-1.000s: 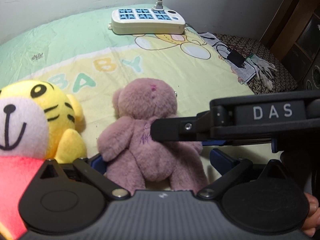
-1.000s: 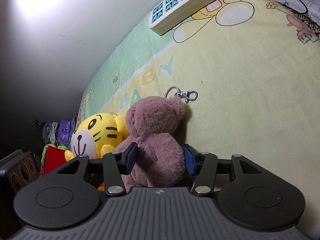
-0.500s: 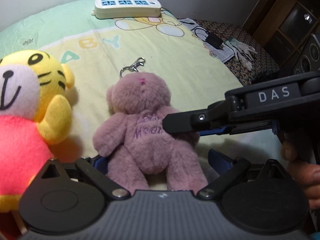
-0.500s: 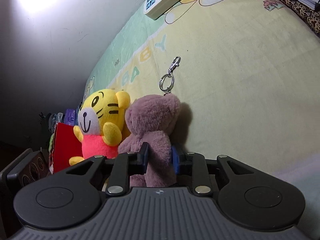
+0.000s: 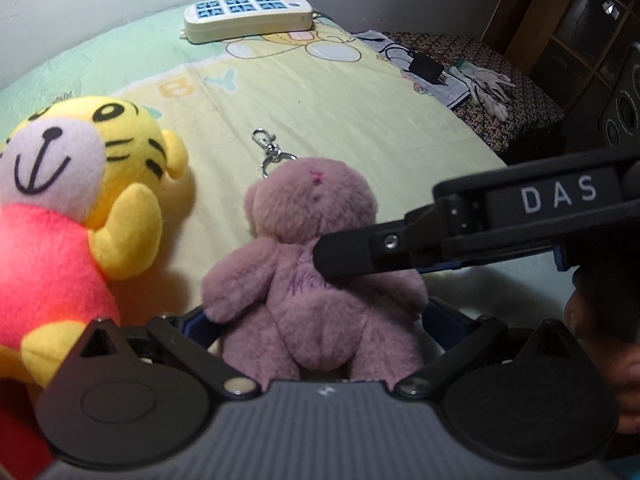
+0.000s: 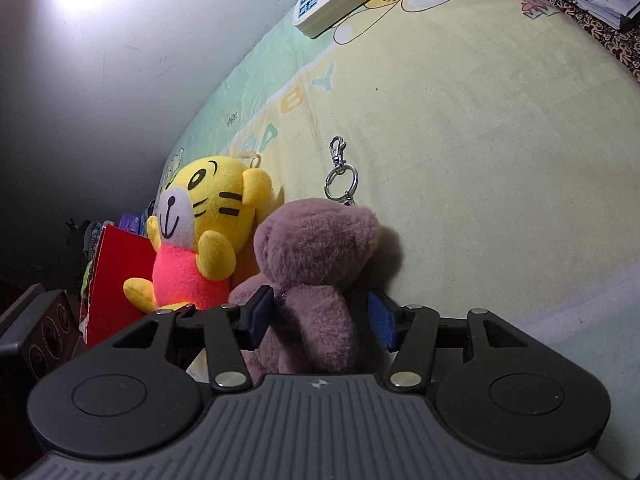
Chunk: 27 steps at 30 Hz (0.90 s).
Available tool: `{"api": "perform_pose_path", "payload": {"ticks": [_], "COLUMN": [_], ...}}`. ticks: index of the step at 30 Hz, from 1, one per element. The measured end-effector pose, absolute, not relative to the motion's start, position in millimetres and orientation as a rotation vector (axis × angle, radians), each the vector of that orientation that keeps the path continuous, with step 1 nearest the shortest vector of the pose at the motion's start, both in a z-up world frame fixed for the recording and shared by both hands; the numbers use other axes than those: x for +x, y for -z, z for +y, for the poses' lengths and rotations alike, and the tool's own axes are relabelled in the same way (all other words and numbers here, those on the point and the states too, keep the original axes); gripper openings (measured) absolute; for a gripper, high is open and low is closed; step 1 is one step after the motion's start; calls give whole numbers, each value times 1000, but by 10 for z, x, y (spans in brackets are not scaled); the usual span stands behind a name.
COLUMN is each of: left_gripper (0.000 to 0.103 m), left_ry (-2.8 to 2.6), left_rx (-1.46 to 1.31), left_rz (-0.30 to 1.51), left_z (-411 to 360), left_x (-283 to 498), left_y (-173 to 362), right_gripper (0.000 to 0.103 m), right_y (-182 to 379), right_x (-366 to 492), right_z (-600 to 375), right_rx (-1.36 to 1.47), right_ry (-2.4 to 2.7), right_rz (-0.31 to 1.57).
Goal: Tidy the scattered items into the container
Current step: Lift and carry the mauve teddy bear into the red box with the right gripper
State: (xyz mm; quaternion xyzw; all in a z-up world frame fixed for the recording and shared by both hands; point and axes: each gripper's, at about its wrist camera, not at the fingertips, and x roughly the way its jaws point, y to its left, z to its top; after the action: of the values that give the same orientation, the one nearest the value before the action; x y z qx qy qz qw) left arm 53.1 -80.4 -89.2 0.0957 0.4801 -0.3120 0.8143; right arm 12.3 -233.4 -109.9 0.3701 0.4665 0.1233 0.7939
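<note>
We see the mauve teddy bear point(image 5: 316, 280) lying on the yellow and green baby-print bed sheet point(image 5: 340, 112), its metal key ring and clasp point(image 5: 272, 152) stretched out on the sheet beyond its head. Our left hand-held gripper point(image 5: 316, 320) sits at the bear's lower body with its blue-padded fingers point(image 5: 440, 318) spread, one on each side of the legs, not pressing the plush. Our right hand-held gripper point(image 6: 320, 312) comes in from the side, and in the left wrist view its black finger lies across the bear's back. In the right wrist view its jaws stand apart: the left pad touches the bear's side, while a narrow gap shows between the right pad point(image 6: 382, 320) and the plush, so it frames the bear without squeezing it. Just beside the bear, on its left in both views, lies the yellow tiger toy point(image 5: 76, 208) in a pink top, face up, close to the bear without clearly touching it. A red box point(image 6: 116, 280) stands at the edge of the bed behind the tiger. Far up the sheet a white power strip point(image 5: 248, 18) with blue sockets rests near the wall, and off to the right a black adapter point(image 5: 426, 68) and white gloves point(image 5: 488, 88) lie on a patterned cloth.
</note>
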Motion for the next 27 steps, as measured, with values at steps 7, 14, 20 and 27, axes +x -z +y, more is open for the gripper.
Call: {"api": "perform_pose_path", "payload": {"ticks": [7, 14, 20, 27], "left_gripper": [100, 100, 100, 100], "left_ry": [653, 722, 780, 763], "left_rx": [283, 196, 148, 97], "left_rz": [981, 1055, 1046, 969], "left_z": [-857, -808, -732, -458], "left_x": [447, 333, 127, -124], "left_y": [922, 846, 640, 274], "right_gripper": [43, 39, 38, 38], "right_y": [1142, 1031, 845, 496], "right_x": [167, -54, -390, -569], "right_z": [-2269, -2309, -2290, -2066], "right_rx": [834, 846, 842, 775], "right_ry": [-304, -344, -355, -416], "right_rz": [1033, 1058, 1029, 949]}}
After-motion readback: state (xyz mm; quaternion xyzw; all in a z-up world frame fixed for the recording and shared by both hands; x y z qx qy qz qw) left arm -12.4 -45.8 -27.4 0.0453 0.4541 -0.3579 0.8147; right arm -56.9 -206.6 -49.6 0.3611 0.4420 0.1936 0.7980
